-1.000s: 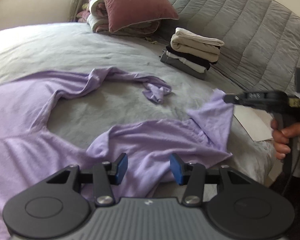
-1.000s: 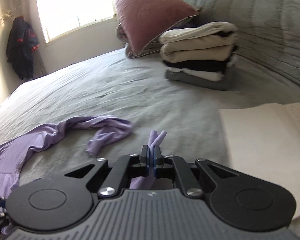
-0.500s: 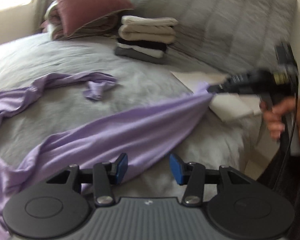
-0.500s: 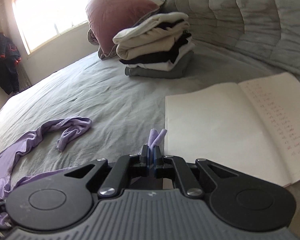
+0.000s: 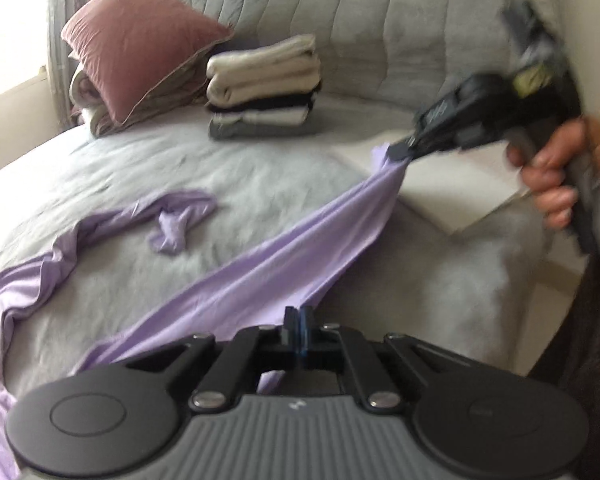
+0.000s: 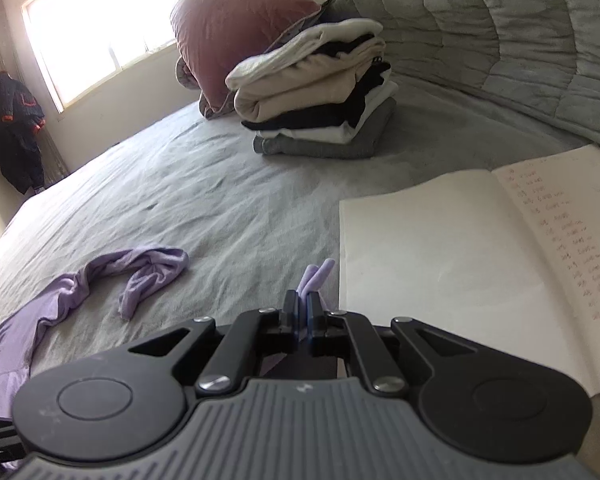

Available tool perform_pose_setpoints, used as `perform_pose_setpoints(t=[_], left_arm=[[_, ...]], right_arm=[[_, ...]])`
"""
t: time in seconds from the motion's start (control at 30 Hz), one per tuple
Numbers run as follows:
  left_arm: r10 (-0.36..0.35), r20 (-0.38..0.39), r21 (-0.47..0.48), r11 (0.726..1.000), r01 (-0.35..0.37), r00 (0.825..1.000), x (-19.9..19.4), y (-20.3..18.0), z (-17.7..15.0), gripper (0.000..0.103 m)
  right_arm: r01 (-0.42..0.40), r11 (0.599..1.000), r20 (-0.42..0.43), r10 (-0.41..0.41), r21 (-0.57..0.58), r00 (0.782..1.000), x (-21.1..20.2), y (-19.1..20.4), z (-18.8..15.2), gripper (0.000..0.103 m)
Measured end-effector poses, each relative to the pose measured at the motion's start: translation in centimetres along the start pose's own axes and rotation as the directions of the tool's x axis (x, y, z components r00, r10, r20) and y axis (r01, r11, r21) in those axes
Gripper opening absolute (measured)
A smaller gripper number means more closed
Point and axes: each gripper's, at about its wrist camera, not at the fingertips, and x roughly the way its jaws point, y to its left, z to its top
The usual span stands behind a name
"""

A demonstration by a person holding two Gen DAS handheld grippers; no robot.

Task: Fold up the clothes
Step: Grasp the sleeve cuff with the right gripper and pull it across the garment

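Observation:
A lilac long-sleeved garment (image 5: 300,248) lies on the grey bed (image 5: 240,168), one stretch pulled taut between the two grippers. My left gripper (image 5: 297,320) is closing to a pinch on the near edge of that stretch, pads pressed on cloth. My right gripper (image 5: 400,152), held by a hand (image 5: 552,184), is shut on the far corner above the mattress. In the right wrist view the right gripper (image 6: 301,308) has a lilac tip (image 6: 318,274) poking out of it. The other sleeve (image 6: 148,268) lies crumpled to the left.
A stack of folded clothes (image 5: 264,88) and a maroon pillow (image 5: 140,40) sit by the quilted headboard (image 5: 380,32). An open notebook (image 6: 460,260) lies on the bed under the right gripper. A dark jacket (image 6: 14,128) hangs by the window.
My left gripper has gone from open to shut on the garment's near edge. The right gripper has drawn its corner rightward over the notebook, so the cloth is now taut.

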Motion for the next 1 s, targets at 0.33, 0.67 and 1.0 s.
perform_pose_setpoints(t=[0.33, 0.67, 1.0], left_arm=[[-0.205, -0.117, -0.040, 0.979, 0.202, 0.972, -0.8, -1.3, -0.4, 0.001], [-0.257, -0.147, -0.037, 0.966, 0.254, 0.955, 1.5, -1.2, 1.9, 0.032], [-0.257, -0.137, -0.060, 0.966, 0.251, 0.957, 10.3, -2.5, 9.4, 0.033]], right_arm=[[0.040, 0.996, -0.065, -0.046, -0.080, 0.997, -3.0, -1.6, -0.9, 0.005], [-0.021, 1.000, -0.219, 0.017, -0.014, 0.976, -2.3, -5.5, -2.4, 0.015], [-0.035, 0.995, -0.173, 0.050, 0.091, 0.984, -3.4, -8.3, -1.2, 0.016]])
